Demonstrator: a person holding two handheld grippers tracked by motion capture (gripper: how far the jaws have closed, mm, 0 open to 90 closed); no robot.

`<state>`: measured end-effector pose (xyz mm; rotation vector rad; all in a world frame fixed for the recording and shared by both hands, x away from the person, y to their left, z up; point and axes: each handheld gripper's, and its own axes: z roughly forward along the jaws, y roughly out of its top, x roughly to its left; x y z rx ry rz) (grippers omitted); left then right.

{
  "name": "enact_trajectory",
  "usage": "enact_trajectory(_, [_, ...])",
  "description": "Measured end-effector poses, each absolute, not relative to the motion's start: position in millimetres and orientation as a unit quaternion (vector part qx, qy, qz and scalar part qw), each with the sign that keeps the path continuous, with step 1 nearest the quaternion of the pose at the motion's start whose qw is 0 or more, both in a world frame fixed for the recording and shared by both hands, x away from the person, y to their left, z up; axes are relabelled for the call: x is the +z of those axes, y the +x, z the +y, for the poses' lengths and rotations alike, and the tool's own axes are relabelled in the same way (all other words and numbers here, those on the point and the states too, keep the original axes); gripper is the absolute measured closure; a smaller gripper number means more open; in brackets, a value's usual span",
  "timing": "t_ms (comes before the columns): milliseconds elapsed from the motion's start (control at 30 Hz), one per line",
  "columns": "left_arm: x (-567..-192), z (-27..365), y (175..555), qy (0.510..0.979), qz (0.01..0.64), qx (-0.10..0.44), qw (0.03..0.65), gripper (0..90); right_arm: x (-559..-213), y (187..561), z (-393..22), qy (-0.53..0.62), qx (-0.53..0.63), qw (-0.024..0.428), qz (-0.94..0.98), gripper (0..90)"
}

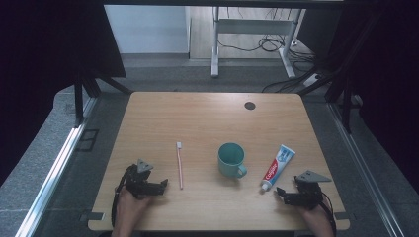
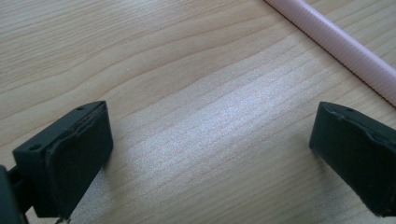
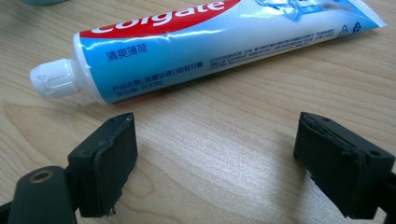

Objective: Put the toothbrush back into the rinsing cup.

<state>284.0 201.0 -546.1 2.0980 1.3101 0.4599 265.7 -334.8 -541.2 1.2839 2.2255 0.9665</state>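
A pink toothbrush (image 1: 180, 165) lies lengthwise on the wooden desk (image 1: 207, 118), left of centre in the high view. Just right of centre stands a teal mug (image 1: 230, 159). Lower right of the mug, a blue and white toothpaste tube (image 1: 278, 166) lies slanted, cap toward the bottom of the frame. The left hand-held gripper (image 1: 160, 184) rests at lower left, just beside the toothbrush, jaws wide apart and empty. The right hand-held gripper (image 1: 280, 193) sits at lower right near the tube's cap, jaws also spread with nothing between them.
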Motion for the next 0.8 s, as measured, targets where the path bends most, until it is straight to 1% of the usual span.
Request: enact_trajectory(800, [-546.1, 201.1, 284.0, 0.791, 0.498, 0.176, 0.309, 0.3, -541.2, 265.6, -334.5, 0.456, 0.345, 0.198, 0.796, 13.0])
